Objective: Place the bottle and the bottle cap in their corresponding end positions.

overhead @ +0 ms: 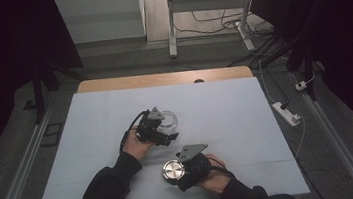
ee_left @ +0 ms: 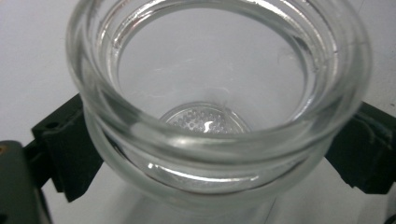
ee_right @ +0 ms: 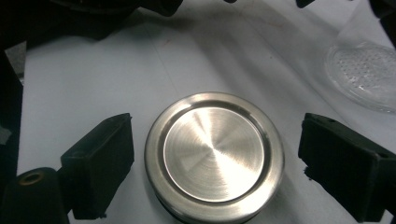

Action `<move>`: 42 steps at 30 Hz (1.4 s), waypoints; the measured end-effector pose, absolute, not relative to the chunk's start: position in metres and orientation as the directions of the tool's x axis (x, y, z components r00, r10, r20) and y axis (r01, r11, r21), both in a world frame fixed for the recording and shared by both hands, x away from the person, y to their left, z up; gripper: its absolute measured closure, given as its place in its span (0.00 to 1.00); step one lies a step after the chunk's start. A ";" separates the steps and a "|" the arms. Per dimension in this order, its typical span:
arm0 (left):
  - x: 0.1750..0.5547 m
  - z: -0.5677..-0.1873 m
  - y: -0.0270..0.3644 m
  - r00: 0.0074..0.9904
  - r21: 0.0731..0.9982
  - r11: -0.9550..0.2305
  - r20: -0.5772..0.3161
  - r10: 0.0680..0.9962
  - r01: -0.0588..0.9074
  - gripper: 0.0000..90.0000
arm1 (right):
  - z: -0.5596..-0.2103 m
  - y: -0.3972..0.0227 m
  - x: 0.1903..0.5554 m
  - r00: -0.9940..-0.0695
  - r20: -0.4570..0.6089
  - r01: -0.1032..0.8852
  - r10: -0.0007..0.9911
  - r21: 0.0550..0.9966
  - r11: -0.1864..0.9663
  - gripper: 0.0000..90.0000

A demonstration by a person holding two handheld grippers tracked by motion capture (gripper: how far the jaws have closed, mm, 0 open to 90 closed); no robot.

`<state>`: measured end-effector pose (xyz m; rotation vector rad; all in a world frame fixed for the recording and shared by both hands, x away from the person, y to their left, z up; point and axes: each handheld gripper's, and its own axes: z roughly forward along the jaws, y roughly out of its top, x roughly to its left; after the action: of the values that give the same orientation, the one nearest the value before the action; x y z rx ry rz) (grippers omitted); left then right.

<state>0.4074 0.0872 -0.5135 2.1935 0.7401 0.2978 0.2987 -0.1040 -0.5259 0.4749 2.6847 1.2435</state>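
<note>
A clear glass jar [overhead: 168,120] stands upright and lidless on the pale mat [overhead: 249,136]. My left gripper [overhead: 166,129] reaches it from the left. In the left gripper view the jar [ee_left: 205,56] sits between the two black pads [ee_left: 65,154], which stand close beside its neck without squeezing it; the gripper [ee_left: 212,161] is open. A round brushed-metal lid [overhead: 172,169] lies flat on the mat nearer the person. My right gripper [overhead: 175,173] straddles it, open. In the right gripper view there are clear gaps between the lid [ee_right: 214,151] and both pads [ee_right: 100,163].
The mat covers a wooden table [overhead: 162,78]. The jar's base [ee_right: 364,74] shows at the upper right of the right gripper view, close to the lid. Beyond the table are a desk frame [overhead: 172,24], floor cables and a power strip [overhead: 287,113].
</note>
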 end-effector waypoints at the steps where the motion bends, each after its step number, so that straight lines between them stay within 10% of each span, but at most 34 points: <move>1: 0.407 -0.513 0.087 0.804 0.745 -0.523 -0.028 0.595 0.413 0.03 | -0.525 -0.105 0.299 -0.939 0.003 0.223 0.343 0.765 0.604 0.11; 42: 0.337 -0.494 0.151 0.808 0.775 -0.421 -0.189 0.558 0.471 0.00 | -0.494 -0.152 0.305 -0.889 0.065 0.321 0.454 0.796 0.514 0.01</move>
<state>0.3371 0.1508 -0.4938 2.0872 0.7585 0.1210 0.3055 -0.1524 -0.4937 0.6696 2.5990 1.3180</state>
